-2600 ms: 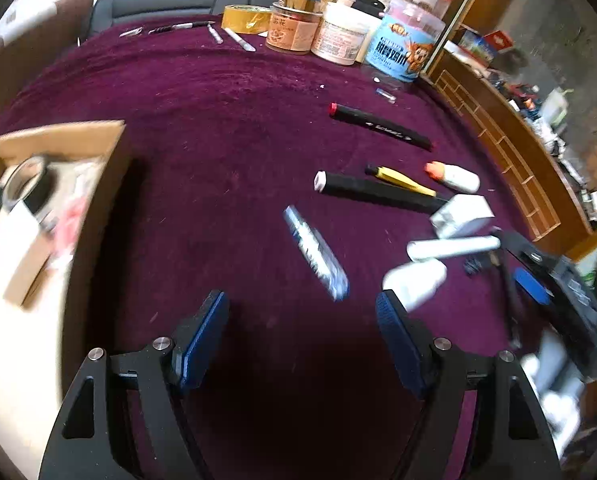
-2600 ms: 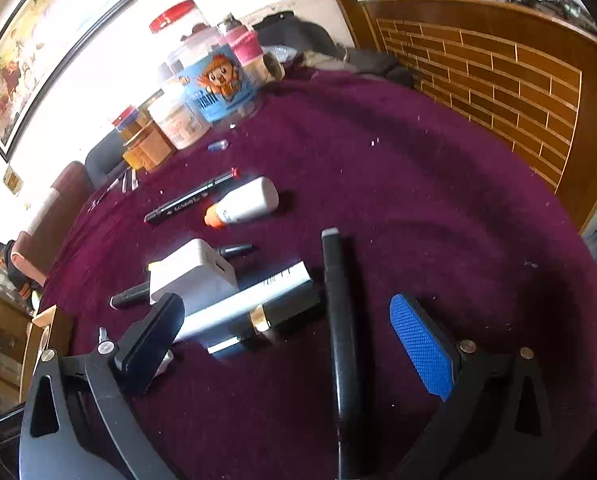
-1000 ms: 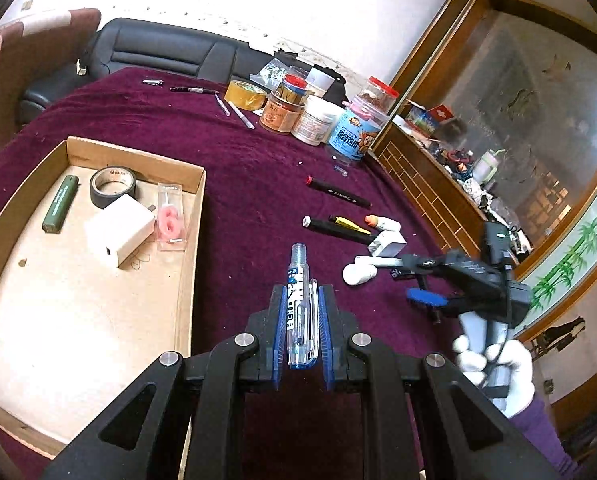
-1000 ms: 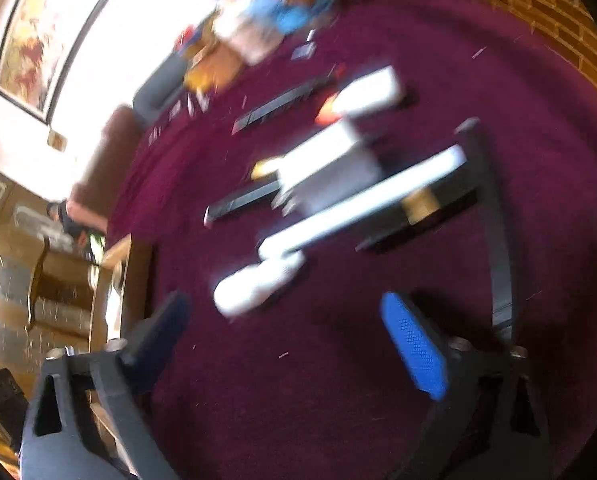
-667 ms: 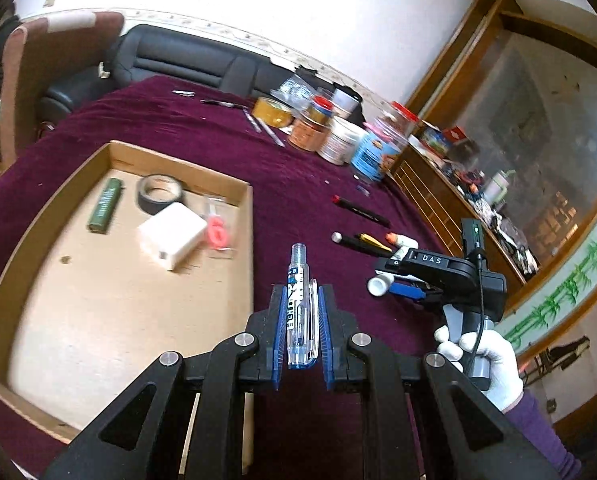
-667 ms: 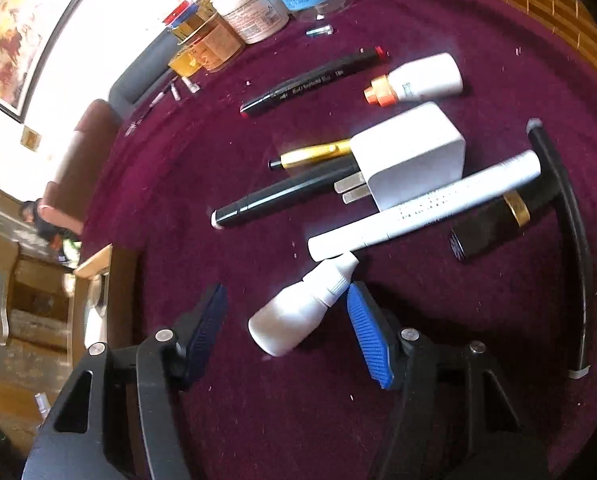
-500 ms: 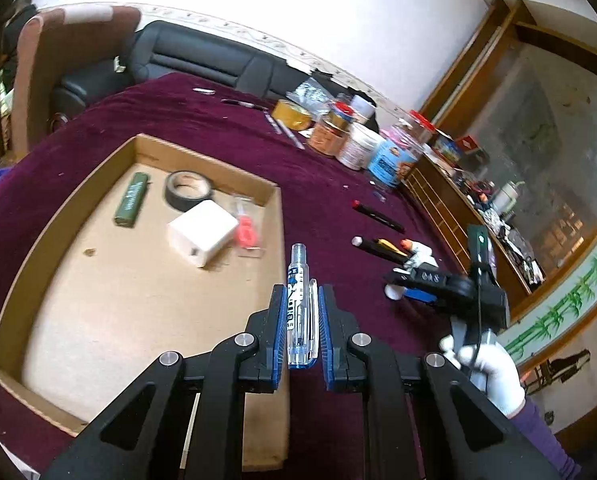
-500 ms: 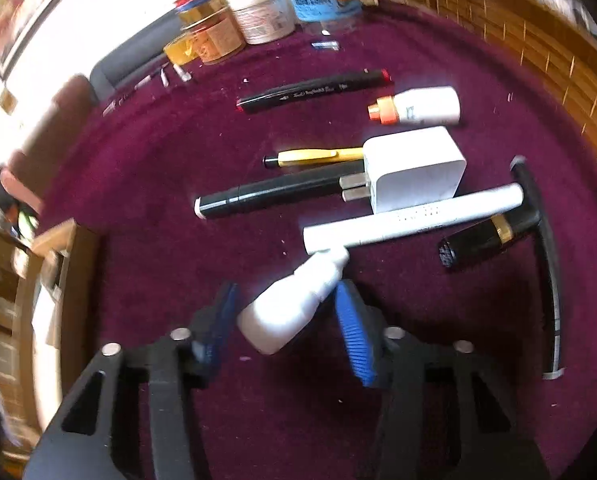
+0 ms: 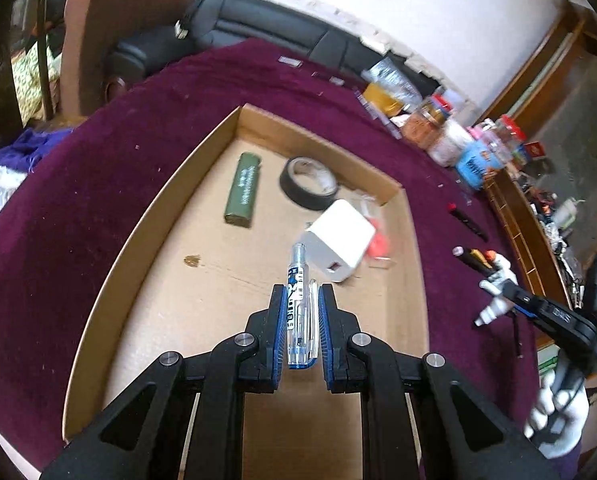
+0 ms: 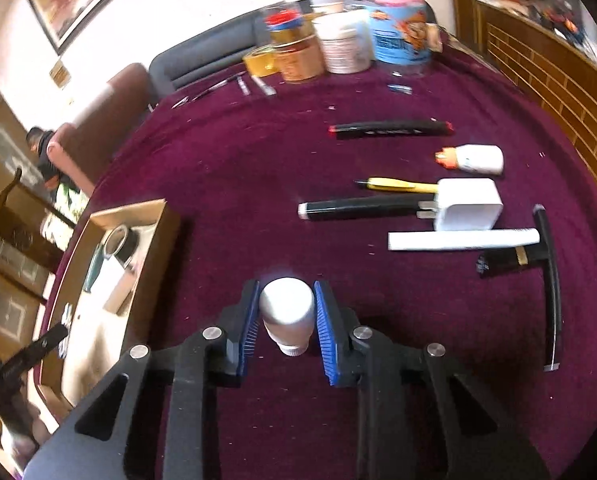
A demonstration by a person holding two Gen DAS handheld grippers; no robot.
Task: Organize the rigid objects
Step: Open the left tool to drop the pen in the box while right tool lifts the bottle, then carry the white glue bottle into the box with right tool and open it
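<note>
My left gripper (image 9: 301, 300) is shut on a clear blue pen (image 9: 298, 292) and holds it above the cardboard tray (image 9: 146, 264). The tray holds a green lighter (image 9: 242, 190), a black tape roll (image 9: 308, 184), a white charger (image 9: 338, 240) and a small red item (image 9: 378, 246). My right gripper (image 10: 286, 300) is shut on a small white bottle (image 10: 286, 312) and holds it above the purple tablecloth. It also shows in the left wrist view (image 9: 498, 302), to the right of the tray.
Loose on the cloth lie a red-capped black marker (image 10: 390, 128), an orange-capped bottle (image 10: 474, 159), a yellow pen (image 10: 398, 185), a black marker (image 10: 358, 208), a white charger (image 10: 468, 204), a white tube (image 10: 462, 240) and a black stick (image 10: 550, 280). Jars (image 10: 342, 44) stand at the far edge.
My left gripper carried the pen left, over the tray. My right gripper closed on the white bottle and lifted it off the cloth.
</note>
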